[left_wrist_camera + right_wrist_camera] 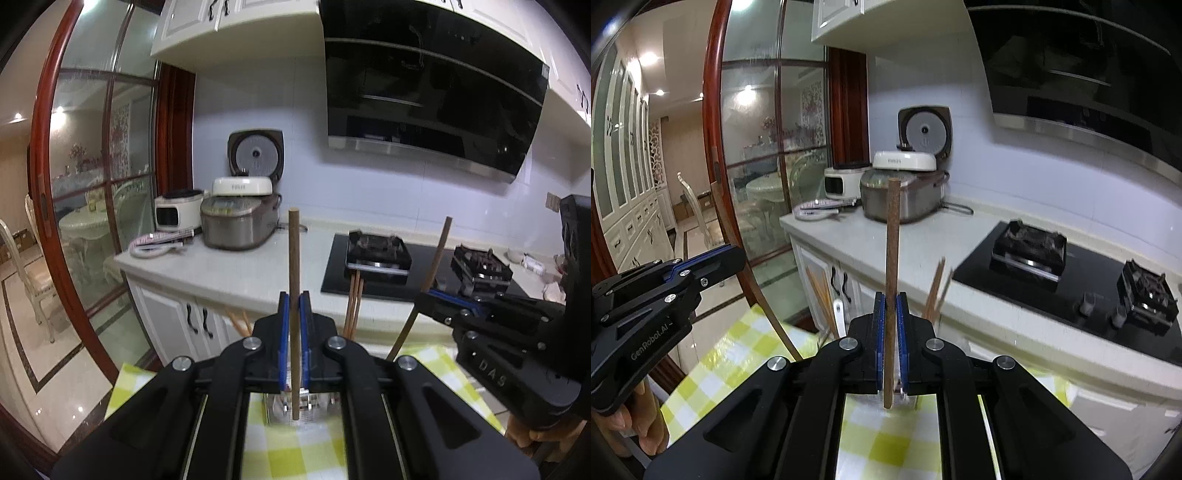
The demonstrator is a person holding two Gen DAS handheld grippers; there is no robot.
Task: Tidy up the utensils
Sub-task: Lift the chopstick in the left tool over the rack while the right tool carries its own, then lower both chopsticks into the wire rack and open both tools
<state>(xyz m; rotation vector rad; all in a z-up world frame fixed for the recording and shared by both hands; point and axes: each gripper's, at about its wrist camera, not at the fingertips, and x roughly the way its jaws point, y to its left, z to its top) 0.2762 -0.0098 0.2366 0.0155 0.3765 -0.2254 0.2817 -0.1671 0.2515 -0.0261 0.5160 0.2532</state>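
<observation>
Left gripper [294, 310]: jaws clamped on a brown chopstick [294, 258], long axis upright, above the checked surface [295, 450]. Right gripper [890, 314]: jaws clamped on a second chopstick [892, 236], near upright, top tilted slightly right.

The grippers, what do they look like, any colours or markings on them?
Both grippers are matte black, angular, with linkage arms joined by round silver bolts. The left gripper and right gripper each have flat blue pads on their fingers. White lettering runs along the sides: "GenRobot.AI" on the left one, "DAS" on the right one.
</observation>
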